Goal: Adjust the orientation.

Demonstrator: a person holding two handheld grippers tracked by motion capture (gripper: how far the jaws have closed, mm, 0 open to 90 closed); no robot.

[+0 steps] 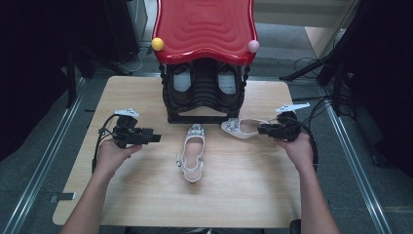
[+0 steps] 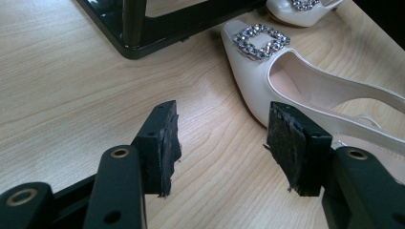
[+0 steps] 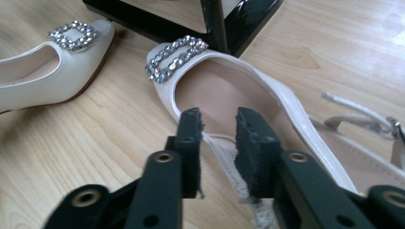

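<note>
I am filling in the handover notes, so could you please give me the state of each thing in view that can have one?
Left gripper: open, nothing between its jaws, above bare table.
Right gripper: jaws slightly apart, astride the side edge of the right shoe, not pressing.
Middle shoe: lying flat, toe towards the rack, strap loose.
Right shoe: lying flat, toe pointing left.
Shoe rack: upright, a dark pair inside.

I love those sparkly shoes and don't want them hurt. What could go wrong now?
1. The right gripper has its jaws apart around a thin strip of the right shoe. Lifting now might let the shoe slip out.
2. That shoe's buckle lies close to the black rack, so a push forward could scrape it.
3. The left gripper, jaws open, sits beside the middle shoe and could nudge it.
</note>
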